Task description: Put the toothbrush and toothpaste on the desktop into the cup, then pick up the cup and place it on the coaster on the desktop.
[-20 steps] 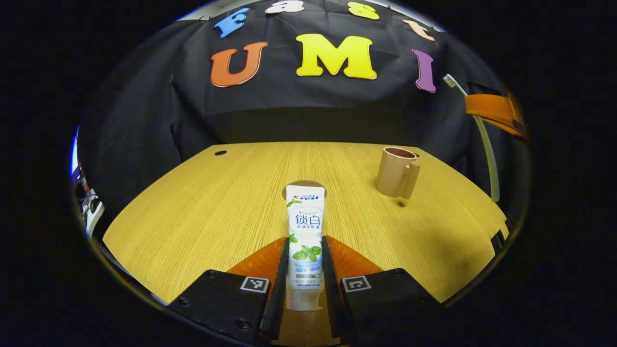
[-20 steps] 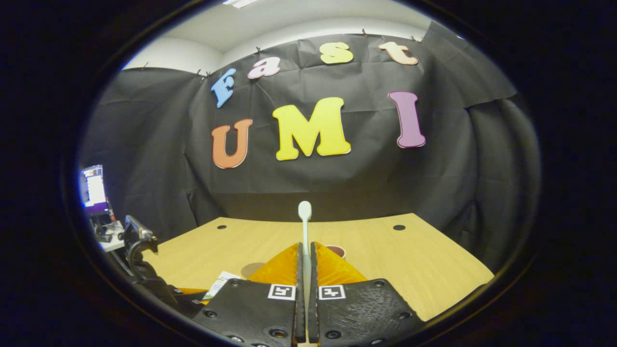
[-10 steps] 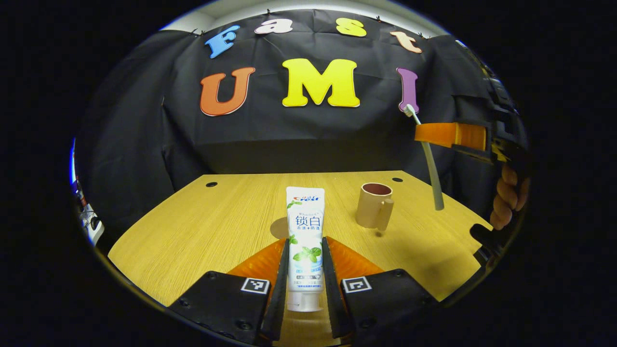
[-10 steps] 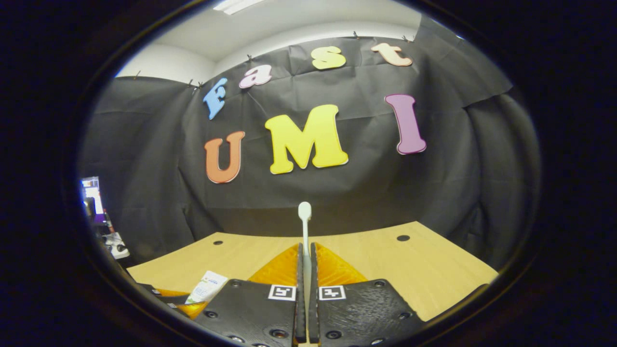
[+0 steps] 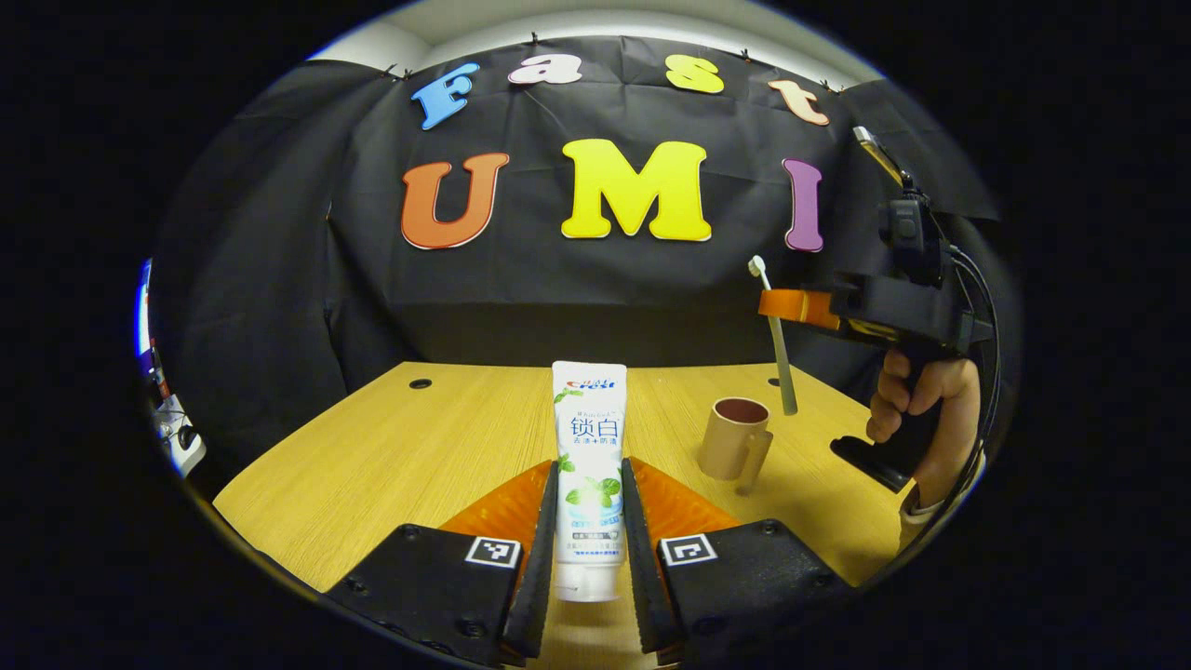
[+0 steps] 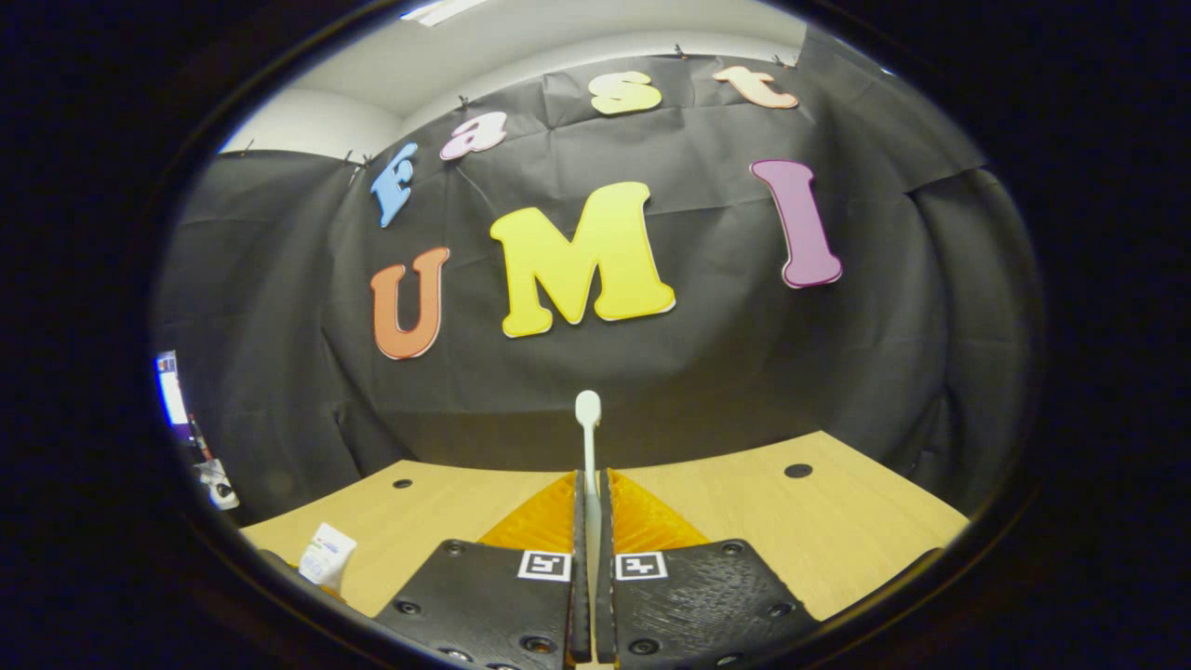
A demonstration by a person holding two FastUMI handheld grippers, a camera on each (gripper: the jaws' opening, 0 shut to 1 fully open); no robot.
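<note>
Standing toothpaste between left tongs

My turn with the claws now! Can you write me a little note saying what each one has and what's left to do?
Left claw: shut on the toothpaste, held upright above the desktop.
Right claw: shut on the toothbrush, head up; the left gripper view shows it hanging above and just right of the cup.
Cup: upright on the desktop, looks empty.
Done: both things picked up.
Left: drop toothbrush and toothpaste into the cup, then move the cup onto the coaster.
</note>
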